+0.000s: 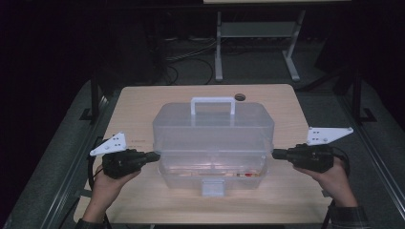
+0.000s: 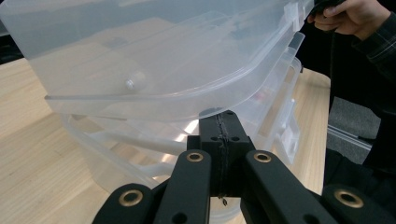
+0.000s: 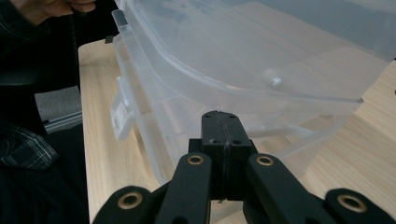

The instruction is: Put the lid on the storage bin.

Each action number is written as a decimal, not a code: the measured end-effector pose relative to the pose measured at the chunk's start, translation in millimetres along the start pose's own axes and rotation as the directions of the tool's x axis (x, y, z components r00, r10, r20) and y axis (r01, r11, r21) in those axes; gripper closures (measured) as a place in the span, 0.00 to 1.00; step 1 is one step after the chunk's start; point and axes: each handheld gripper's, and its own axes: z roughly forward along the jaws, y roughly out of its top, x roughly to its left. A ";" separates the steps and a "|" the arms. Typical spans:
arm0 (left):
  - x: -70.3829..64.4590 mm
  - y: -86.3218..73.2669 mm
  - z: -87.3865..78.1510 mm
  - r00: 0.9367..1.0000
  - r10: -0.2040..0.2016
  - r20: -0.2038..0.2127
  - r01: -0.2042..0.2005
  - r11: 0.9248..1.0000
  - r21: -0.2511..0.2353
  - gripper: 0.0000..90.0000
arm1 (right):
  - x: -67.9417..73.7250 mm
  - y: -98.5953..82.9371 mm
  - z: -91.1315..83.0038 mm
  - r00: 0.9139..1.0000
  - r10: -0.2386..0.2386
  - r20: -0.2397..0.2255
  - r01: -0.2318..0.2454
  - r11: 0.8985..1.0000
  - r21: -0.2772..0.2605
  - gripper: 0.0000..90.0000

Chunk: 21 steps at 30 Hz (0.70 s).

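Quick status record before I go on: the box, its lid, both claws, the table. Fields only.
container: clear plastic storage box on the wooden table, small items dimly visible inside
lid: lid raised off the base at the front, white handle on top
latch: front latch hanging free
left claw: left claw shut, tip under the lid's left rim
right claw: right claw shut, tip under the lid's right rim
hands: one hand on each claw
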 end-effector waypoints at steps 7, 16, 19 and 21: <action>-2.9 -7.6 0.2 1.000 -0.001 0.000 0.001 1.000 0.009 1.00 | 4.6 -7.5 1.1 1.000 0.005 0.002 -0.005 1.000 -0.004 1.00; -4.7 -18.2 -2.0 1.000 -0.001 -0.003 0.001 1.000 0.007 1.00 | 10.1 -13.8 1.2 1.000 0.006 0.010 -0.006 1.000 0.014 1.00; -5.3 -21.5 -2.7 1.000 -0.001 -0.013 0.002 1.000 0.016 1.00 | 10.0 -16.9 2.5 1.000 0.012 0.009 -0.012 1.000 0.018 1.00; -5.0 -23.7 -2.4 1.000 -0.001 -0.010 0.001 1.000 0.023 1.00 | 10.1 -18.9 3.8 1.000 0.014 0.010 -0.014 1.000 0.022 1.00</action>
